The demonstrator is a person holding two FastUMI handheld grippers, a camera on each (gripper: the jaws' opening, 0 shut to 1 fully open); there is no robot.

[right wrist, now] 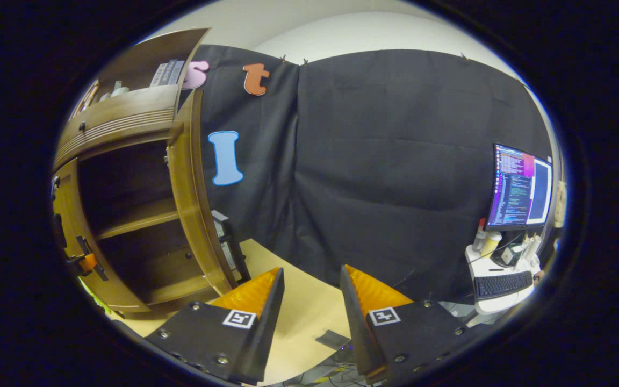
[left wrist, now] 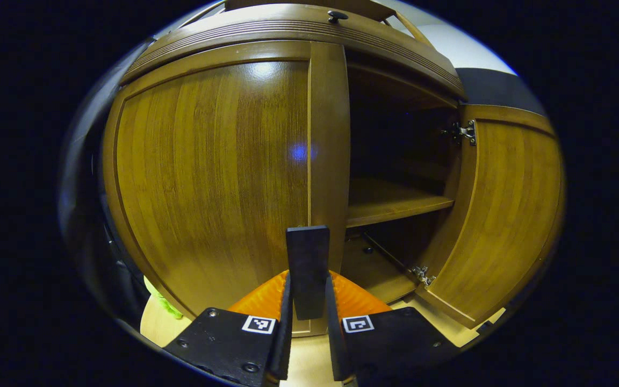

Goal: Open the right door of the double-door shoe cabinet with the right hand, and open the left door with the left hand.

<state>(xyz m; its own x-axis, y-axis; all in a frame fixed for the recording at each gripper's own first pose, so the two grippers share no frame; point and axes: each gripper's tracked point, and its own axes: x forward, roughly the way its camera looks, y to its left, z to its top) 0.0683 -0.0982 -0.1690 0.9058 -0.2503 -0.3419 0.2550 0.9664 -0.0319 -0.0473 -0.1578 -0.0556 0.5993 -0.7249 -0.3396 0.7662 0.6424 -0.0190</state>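
The shoe cabinet (left wrist: pixel 309 32) was made of brown wood with a visible vertical grain and a ribbed top edge. Its left door (left wrist: pixel 207 177) stood shut, flat against the front, and a dark flat handle (left wrist: pixel 308 269) stood out from its lower inner edge. The right door (left wrist: pixel 503 215) was swung wide open on two metal hinges (left wrist: pixel 465 131), so the dark inside was shown. Inside, one wooden shelf (left wrist: pixel 395 204) lay across the middle, above the cabinet floor. In the right gripper view, the right door (right wrist: pixel 194 193) was seen edge-on.
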